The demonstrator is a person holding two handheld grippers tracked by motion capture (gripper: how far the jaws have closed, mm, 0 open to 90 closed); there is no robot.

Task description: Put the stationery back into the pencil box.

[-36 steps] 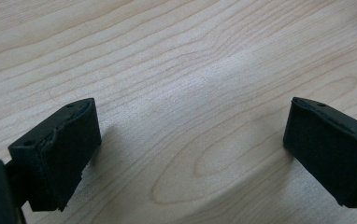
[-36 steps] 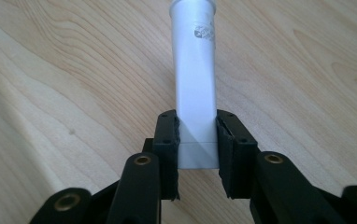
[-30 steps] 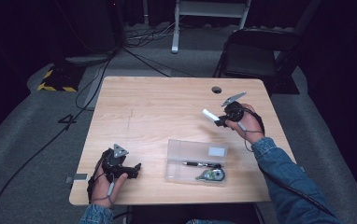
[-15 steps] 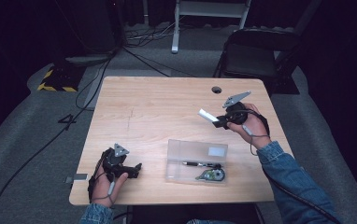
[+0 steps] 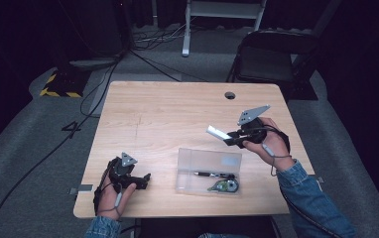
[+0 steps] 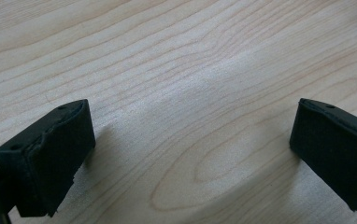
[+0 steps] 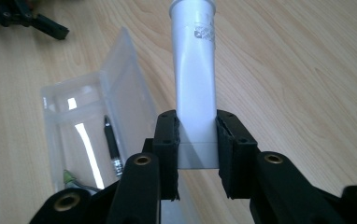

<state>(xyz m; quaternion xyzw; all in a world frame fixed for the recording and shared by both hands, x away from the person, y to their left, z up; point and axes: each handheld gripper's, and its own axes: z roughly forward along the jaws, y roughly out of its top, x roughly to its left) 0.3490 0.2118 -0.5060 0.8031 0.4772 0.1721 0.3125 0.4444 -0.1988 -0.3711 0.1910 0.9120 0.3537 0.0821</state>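
Gripping a white tube (image 7: 194,79), the right gripper (image 5: 233,139) hangs above the table (image 5: 167,114); the left gripper (image 5: 140,179) rests with jaws wide open, just opened, nothing between them.

White tube (image 7: 194,79), clear box (image 5: 208,171), pale wood-grain table (image 5: 167,114).

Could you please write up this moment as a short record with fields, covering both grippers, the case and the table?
left gripper: open, nothing between the jaws, low over the table near its front left
right gripper: shut on a white tube, held above the table
clear plastic case: open, front centre of the table
in the case: black pen, green-and-white item
wooden table: round hole near the far edge
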